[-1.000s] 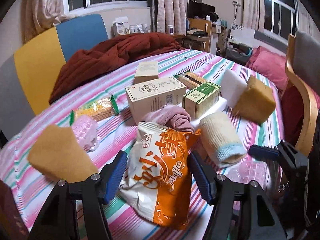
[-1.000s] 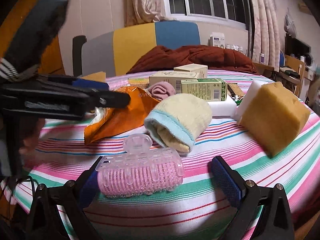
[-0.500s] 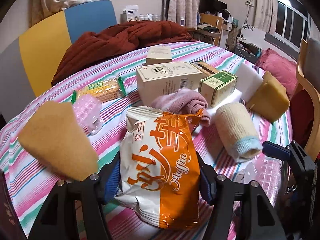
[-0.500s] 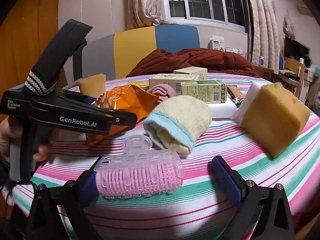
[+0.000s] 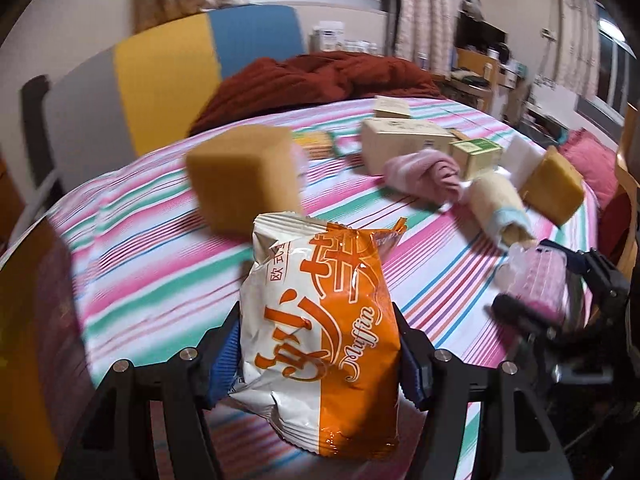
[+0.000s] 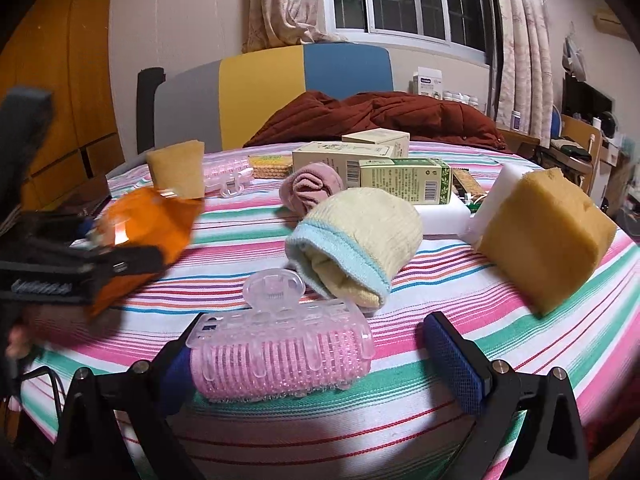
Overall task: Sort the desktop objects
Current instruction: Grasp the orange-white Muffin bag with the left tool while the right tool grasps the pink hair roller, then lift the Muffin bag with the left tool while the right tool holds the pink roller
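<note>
Muffin packet (image 5: 320, 344) sits pinched between the blue pads of the left gripper (image 5: 316, 364), lifted off the striped tablecloth (image 5: 160, 280); a light squeeze on slick, air-filled foil could let it slide out, or it could clip the orange sponge (image 5: 244, 176) just beyond. To the right, the right gripper (image 6: 320, 356) stands open around the pink hair roller (image 6: 280, 356), whose round body may roll away as the jaws close.

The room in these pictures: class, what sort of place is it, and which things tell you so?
Most likely a lived-in room at home, perhaps a bedroom or study. Clues: curtains at the window, a round table with a striped cloth, and a cluttered desk behind.
</note>
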Demonstrator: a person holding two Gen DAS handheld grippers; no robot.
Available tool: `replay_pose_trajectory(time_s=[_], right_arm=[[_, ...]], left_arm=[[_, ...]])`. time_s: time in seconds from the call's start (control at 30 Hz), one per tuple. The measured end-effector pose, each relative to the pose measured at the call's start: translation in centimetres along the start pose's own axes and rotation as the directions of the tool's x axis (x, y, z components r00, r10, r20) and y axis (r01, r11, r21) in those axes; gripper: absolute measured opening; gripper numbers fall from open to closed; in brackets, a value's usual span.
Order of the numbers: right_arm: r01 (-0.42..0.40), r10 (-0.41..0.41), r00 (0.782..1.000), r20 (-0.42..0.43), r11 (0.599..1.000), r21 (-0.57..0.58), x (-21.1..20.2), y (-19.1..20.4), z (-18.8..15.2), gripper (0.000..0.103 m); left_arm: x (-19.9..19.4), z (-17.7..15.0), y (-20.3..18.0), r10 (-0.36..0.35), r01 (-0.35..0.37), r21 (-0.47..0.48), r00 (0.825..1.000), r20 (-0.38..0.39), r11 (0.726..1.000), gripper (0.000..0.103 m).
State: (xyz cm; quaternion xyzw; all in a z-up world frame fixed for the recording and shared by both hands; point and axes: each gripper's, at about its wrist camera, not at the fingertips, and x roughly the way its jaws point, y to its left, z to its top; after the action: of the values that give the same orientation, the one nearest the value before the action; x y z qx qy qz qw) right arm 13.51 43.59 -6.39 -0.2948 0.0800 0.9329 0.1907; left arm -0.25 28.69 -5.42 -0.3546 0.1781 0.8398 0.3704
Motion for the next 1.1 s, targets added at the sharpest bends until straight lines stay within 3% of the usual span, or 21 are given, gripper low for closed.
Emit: replay_pose_trajectory(time_s=[0.17, 0.27, 0.43, 0.67, 0.83, 1.1], right_arm=[[0.03, -0.03, 0.999, -0.027, 0.999, 0.014, 0.2, 0.4, 0.3, 0.103], [0.051, -0.05, 0.998, -0.039, 0.998, 0.025, 0.4, 0.8, 0.5, 0.103], [0.061, -0.059, 0.996, -0.062, 0.998, 0.034, 0.4, 1.7, 0.5, 0.103], [0.039, -0.037, 0.998, -0.054, 0.999, 0.035, -0.2, 1.8, 0.2, 0.103], [0.05, -0.048, 0.997, -0.06, 0.998, 0.029, 0.1, 1.9, 0.4, 0.103], [0.061, -0.06, 0.995, -0.083, 0.998, 0.011, 0.3, 2.0, 0.5, 0.103]], left_arm=[[-1.0, -1.3, 1.6, 0.092, -0.09, -0.056, 0.996, 0.023, 0.994, 0.068], [-1.2, -1.8, 2.2, 0.104, -0.1, -0.087, 0.994, 0.043, 0.991, 0.069], [-0.2, -1.9, 1.8, 0.156, -0.154, -0.065, 0.987, 0.031, 0.986, 0.074], [0.3, -2.0, 3.3, 0.085, -0.083, -0.133, 0.996, 0.012, 0.988, 0.087], [0.6, -1.9, 3.0, 0.1, -0.099, -0.126, 0.995, 0.004, 0.987, 0.088], [0.7, -1.8, 3.2, 0.063, -0.063, -0.136, 0.998, -0.002, 0.989, 0.093]])
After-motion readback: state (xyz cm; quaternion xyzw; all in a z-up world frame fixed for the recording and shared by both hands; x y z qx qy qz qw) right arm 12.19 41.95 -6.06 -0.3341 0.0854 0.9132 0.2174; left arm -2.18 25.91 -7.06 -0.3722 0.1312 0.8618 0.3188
